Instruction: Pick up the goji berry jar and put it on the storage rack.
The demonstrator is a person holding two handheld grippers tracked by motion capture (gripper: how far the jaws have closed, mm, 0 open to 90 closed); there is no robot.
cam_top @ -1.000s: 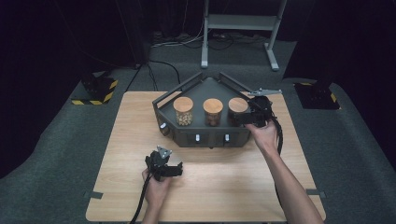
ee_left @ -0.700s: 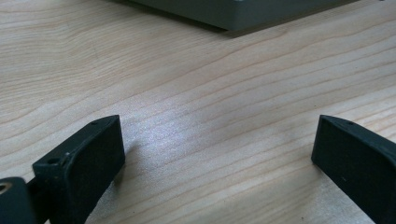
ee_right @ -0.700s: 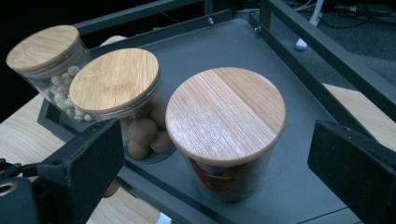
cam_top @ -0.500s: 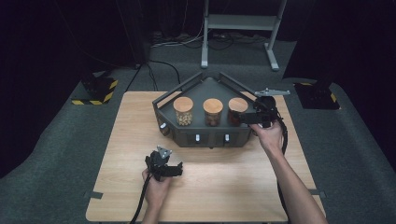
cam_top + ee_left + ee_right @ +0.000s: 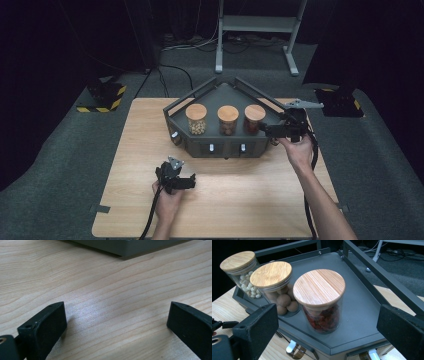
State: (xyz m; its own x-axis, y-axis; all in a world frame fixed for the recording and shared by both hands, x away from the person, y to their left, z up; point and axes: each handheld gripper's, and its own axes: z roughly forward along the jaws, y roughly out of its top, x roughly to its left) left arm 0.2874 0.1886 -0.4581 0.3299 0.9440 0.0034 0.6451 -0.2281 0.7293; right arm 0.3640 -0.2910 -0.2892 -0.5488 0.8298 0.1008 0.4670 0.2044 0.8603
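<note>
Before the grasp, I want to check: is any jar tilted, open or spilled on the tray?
Nothing stands out. The three jars stand upright on the grey tray, wooden lids on, nothing spilled. The right hand-held gripper, jaws open, faces the jar of red pieces.

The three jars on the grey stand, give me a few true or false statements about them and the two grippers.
1. The right gripper has its jaws open, aimed at the jar of red bits. True.
2. All three jars have their wooden lids off. False: each jar is capped.
3. The left gripper is shut on a jar. False: it is open over the bare table.
4. The middle jar holds brown balls. True.
5. The jars stand on the grey stand. True.
</note>
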